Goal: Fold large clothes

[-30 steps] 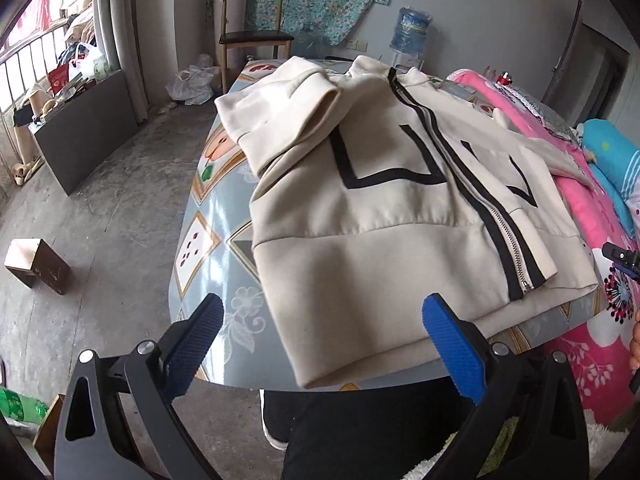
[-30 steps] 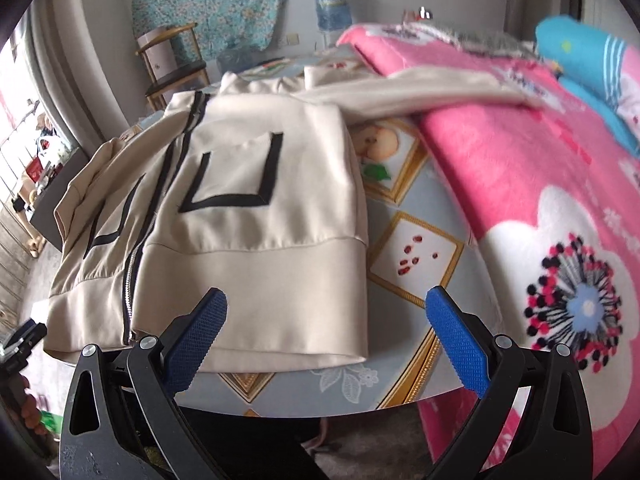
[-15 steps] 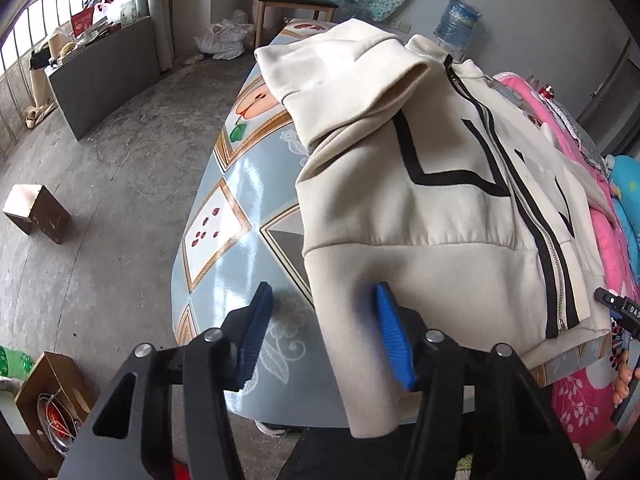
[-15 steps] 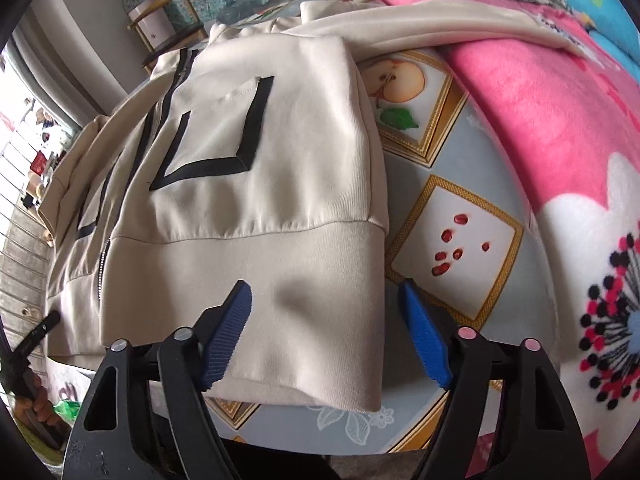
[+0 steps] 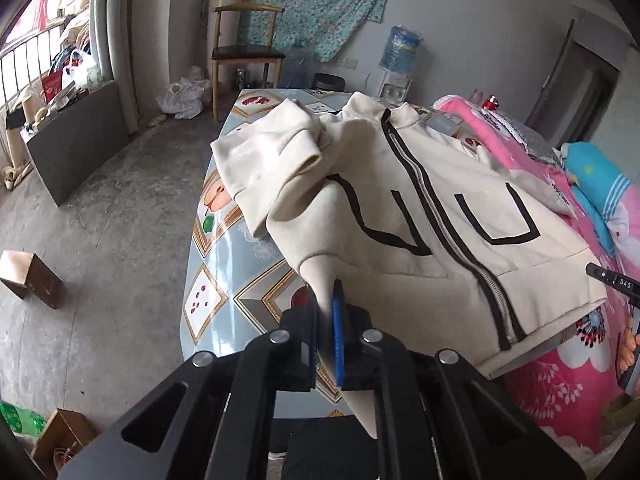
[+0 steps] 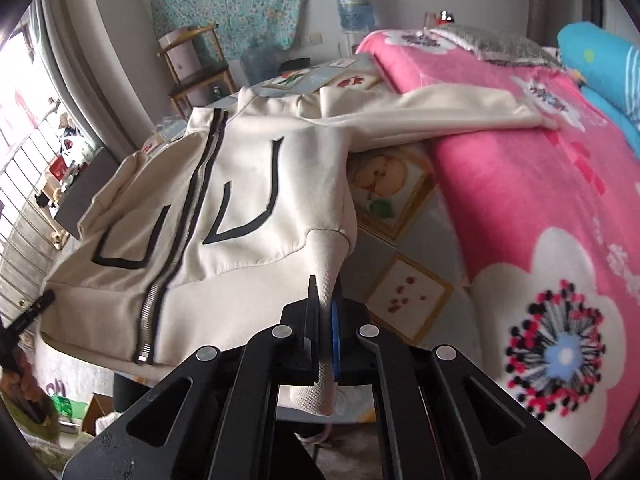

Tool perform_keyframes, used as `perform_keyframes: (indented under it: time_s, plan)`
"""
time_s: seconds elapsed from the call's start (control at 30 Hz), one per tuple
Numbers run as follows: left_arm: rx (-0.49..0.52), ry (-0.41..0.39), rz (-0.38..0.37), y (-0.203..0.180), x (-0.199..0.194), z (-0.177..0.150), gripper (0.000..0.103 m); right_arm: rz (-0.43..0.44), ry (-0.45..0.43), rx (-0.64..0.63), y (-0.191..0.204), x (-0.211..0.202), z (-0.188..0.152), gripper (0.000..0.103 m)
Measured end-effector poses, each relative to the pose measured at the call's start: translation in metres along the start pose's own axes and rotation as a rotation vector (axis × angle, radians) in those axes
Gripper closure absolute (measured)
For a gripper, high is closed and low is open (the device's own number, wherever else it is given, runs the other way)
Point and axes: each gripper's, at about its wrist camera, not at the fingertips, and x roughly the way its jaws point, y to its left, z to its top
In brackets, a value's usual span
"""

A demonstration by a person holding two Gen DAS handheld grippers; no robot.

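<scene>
A cream zip jacket (image 5: 420, 200) with black stripes lies front up on a table with a patterned blue cloth (image 5: 224, 280). My left gripper (image 5: 329, 312) is shut on the jacket's near left hem corner and lifts it off the table. My right gripper (image 6: 325, 312) is shut on the near right hem corner of the jacket (image 6: 248, 200), also lifted. The left sleeve (image 5: 264, 160) is folded over the chest. The right sleeve (image 6: 440, 116) stretches out onto the pink blanket.
A pink flowered blanket (image 6: 540, 220) covers a bed against the table's right side, with a blue pillow (image 6: 600, 60). A wooden chair (image 5: 244, 48) and a water jug (image 5: 402, 48) stand by the far wall. A small box (image 5: 30, 276) sits on the concrete floor at left.
Both grippers have closed on the jacket's hem corners and raised them; half a second ago they were open around the hem.
</scene>
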Motion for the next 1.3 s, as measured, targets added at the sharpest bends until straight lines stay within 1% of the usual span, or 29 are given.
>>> perform_keyframes:
  time_s: [0.03,0.07,0.13,0.17,0.2,0.23,0.27,0.3,0.37,0.4,0.43,0.47,0.5,0.53,0.57,0.6,0.67,0.73,0.8,0.87,0.9,0.97,1.03,1.07,1.13,1.17,1.23,1.3]
  plan:
    - [0.014,0.02,0.013,0.0,0.002,-0.003,0.097,-0.01,0.017,0.009,-0.004,0.003,-0.006,0.099]
    - [0.023,0.064,0.026,0.002,0.009,-0.011,0.097,-0.01,0.047,0.033,-0.009,0.011,-0.013,0.099]
    - [0.023,0.205,0.031,0.009,0.038,-0.034,0.097,0.003,0.144,0.106,-0.027,0.037,-0.035,0.099]
    - [0.02,0.25,0.032,0.012,0.048,-0.043,0.097,-0.003,0.194,0.118,-0.031,0.051,-0.045,0.098]
    - [0.019,0.271,0.035,0.013,0.054,-0.05,0.096,-0.031,0.214,0.116,-0.032,0.058,-0.052,0.096]
    - [0.031,0.274,0.049,0.013,0.057,-0.054,0.094,-0.065,0.208,0.101,-0.029,0.058,-0.056,0.092]
    - [0.05,0.264,0.064,0.012,0.055,-0.055,0.091,-0.089,0.197,0.078,-0.026,0.056,-0.054,0.09]
    - [0.063,0.251,0.073,0.011,0.051,-0.054,0.089,-0.115,0.168,0.041,-0.019,0.049,-0.052,0.086]
    - [0.078,0.207,0.078,0.011,0.038,-0.051,0.088,-0.121,0.116,-0.017,-0.009,0.033,-0.049,0.073]
    - [0.084,0.196,0.078,0.01,0.033,-0.05,0.088,-0.113,0.088,-0.053,-0.002,0.024,-0.046,0.061]
    - [0.09,0.186,0.086,0.011,0.03,-0.048,0.088,-0.095,0.071,-0.082,0.004,0.018,-0.045,0.056]
    - [0.102,0.173,0.093,0.009,0.026,-0.047,0.088,-0.055,0.065,-0.124,0.013,0.013,-0.044,0.055]
    - [0.117,0.16,0.083,0.007,0.024,-0.047,0.088,-0.006,0.065,-0.172,0.025,0.01,-0.044,0.054]
    - [0.131,0.15,0.064,0.002,0.022,-0.047,0.088,0.047,0.07,-0.218,0.038,0.008,-0.044,0.051]
    - [0.146,0.141,0.041,-0.005,0.02,-0.046,0.088,0.097,0.082,-0.265,0.053,0.009,-0.049,0.045]
    - [0.159,0.135,0.022,-0.012,0.02,-0.047,0.088,0.139,0.099,-0.323,0.07,0.013,-0.055,0.044]
    - [0.187,0.136,-0.015,-0.027,0.028,-0.044,0.088,0.161,0.131,-0.417,0.095,0.027,-0.063,0.043]
    - [0.197,0.139,-0.023,-0.038,0.039,-0.039,0.088,0.167,0.151,-0.47,0.112,0.04,-0.065,0.043]
    - [0.184,0.114,-0.046,-0.044,0.048,-0.031,0.087,0.189,0.137,-0.475,0.123,0.05,-0.058,0.043]
    - [0.181,0.091,-0.035,-0.049,0.059,-0.021,0.082,0.21,0.112,-0.448,0.132,0.06,-0.044,0.043]
    - [0.178,0.09,-0.029,-0.051,0.067,-0.017,0.082,0.216,0.106,-0.433,0.137,0.064,-0.039,0.043]
    - [0.175,0.131,-0.023,-0.054,0.084,-0.013,0.082,0.266,0.105,-0.403,0.146,0.077,-0.03,0.044]
    - [0.173,0.189,-0.015,-0.054,0.098,-0.013,0.082,0.245,0.124,-0.426,0.161,0.086,-0.032,0.046]
    - [0.167,0.202,-0.021,-0.05,0.099,-0.015,0.082,0.231,0.143,-0.453,0.165,0.091,-0.035,0.046]
    - [0.139,0.208,-0.04,-0.039,0.095,-0.014,0.082,0.233,0.199,-0.486,0.171,0.098,-0.044,0.046]
    - [0.116,0.201,-0.046,-0.032,0.091,-0.011,0.082,0.238,0.222,-0.492,0.171,0.099,-0.047,0.046]
    - [0.07,0.164,-0.047,-0.017,0.083,0.003,0.081,0.248,0.238,-0.483,0.169,0.096,-0.041,0.044]
    - [0.048,0.102,-0.021,-0.004,0.078,0.024,0.076,0.294,0.228,-0.423,0.168,0.094,-0.02,0.043]
